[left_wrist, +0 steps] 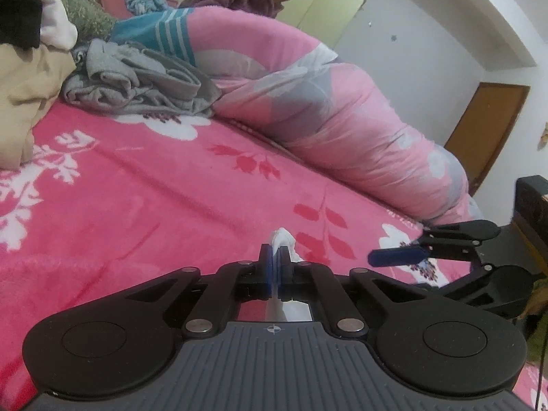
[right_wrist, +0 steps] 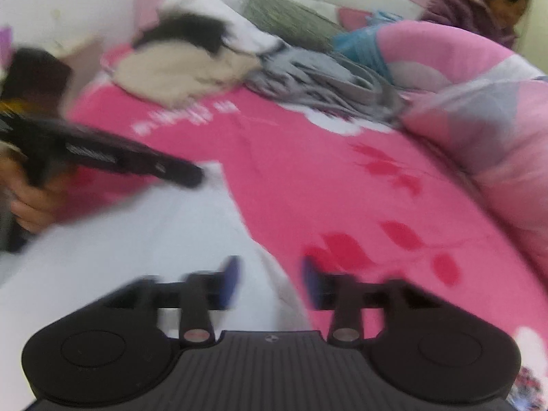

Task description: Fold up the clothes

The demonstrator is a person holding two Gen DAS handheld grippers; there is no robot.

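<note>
Pinching a white garment (left_wrist: 283, 239) on the pink bed (left_wrist: 154, 188), the left gripper (left_wrist: 274, 257) clamps it — the right gripper (right_wrist: 270, 282) gapes apart over the cloth.

We see our right gripper (right_wrist: 270, 282) with jaws apart over a white cloth (right_wrist: 137, 250) on the pink blanket (right_wrist: 308, 157). Our left gripper (right_wrist: 191, 174) touches the cloth's far edge. The picture is blurred.

A bed under a fleecy hot-pink floral blanket (left_wrist: 154, 188) carries a flat white cloth (right_wrist: 137, 239), a crumpled grey garment (left_wrist: 137, 85), a cream cushion (left_wrist: 24, 96) and a rolled pink quilt (left_wrist: 342, 120).
</note>
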